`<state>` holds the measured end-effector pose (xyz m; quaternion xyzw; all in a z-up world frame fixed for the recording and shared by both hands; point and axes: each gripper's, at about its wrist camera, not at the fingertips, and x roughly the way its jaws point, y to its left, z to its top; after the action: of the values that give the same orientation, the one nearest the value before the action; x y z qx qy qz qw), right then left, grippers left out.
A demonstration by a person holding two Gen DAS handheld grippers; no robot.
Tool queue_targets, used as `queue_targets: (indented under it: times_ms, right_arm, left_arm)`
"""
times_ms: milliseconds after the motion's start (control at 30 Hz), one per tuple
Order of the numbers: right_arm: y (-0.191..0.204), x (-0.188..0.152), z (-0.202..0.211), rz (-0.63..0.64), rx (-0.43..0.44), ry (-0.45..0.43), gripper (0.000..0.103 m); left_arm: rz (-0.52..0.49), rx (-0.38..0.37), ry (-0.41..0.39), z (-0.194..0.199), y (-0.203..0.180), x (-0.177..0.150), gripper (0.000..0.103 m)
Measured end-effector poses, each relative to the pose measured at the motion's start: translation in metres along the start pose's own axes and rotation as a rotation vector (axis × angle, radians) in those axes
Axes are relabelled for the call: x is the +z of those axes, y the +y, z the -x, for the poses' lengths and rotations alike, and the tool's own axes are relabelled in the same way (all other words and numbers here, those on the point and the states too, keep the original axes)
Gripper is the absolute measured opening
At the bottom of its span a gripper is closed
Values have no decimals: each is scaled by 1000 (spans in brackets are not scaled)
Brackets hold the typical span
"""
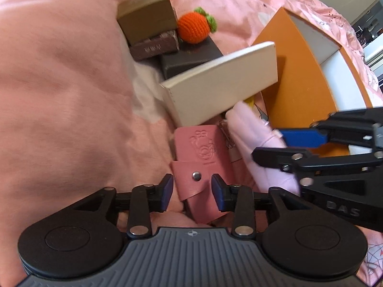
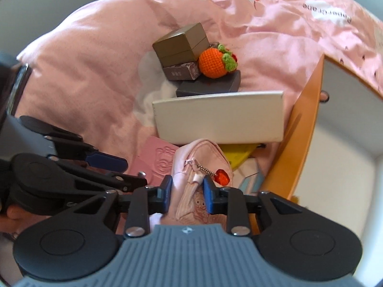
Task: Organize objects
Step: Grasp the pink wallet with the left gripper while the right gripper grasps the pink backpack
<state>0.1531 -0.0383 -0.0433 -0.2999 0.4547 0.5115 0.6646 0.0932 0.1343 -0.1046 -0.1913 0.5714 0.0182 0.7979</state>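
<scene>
Clutter on a pink bed point(image 1: 59, 83) fills the left wrist view: a stack of small boxes point(image 1: 153, 31) with a crocheted orange point(image 1: 192, 27) perched on it, a white box point(image 1: 222, 81) leaning against the rim of an orange tray point(image 1: 299, 91), and below that a pink leather case point(image 1: 203, 162) with a snap. The left hand-held gripper point(image 1: 191, 192) hangs over the near end of this case, jaws spread to either side of it; the pads do not look pressed onto the leather, though blur makes the left pad hard to judge. It seems poised either to take the case or to have let it go. At the right, the right hand-held gripper point(image 1: 282, 143) reaches across onto a pale pink pouch point(image 1: 253, 143).

From the right wrist view, the right hand-held gripper point(image 2: 187, 195) is pinching that pouch point(image 2: 198, 167) near its zip end, where a red charm point(image 2: 222, 176) dangles on a bead chain. The pouch lies beside the tray point(image 2: 301, 129), whose white inside is open just to the right, so a grip there suits carrying it across. The left hand-held gripper point(image 2: 112, 167) sits close by over the embossed case point(image 2: 158, 157).
</scene>
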Motion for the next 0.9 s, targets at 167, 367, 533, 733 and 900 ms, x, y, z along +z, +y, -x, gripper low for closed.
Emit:
queue_targets:
  times_ms: [167,367,533,733,900]
  right_arm:
    - [-6,9,5,57,-27,20,29]
    - [-18,10,9,17,5,16,29]
    - [-18,7,12,-5,9,-4,29]
    - [-30,2,20,-94,45,-40,29]
    - [-42,-7,34,-184,103,-104,29]
  left_arm:
    - [28,18,29,-19,0,4,59]
    - [56,-28,28,-32,2,6,67]
    - [66,-47,0,-23,1,4,46]
    - [54,-131,-63,-2,-8,-2,30]
    - [53,-156,-85,-3,-18,2,28]
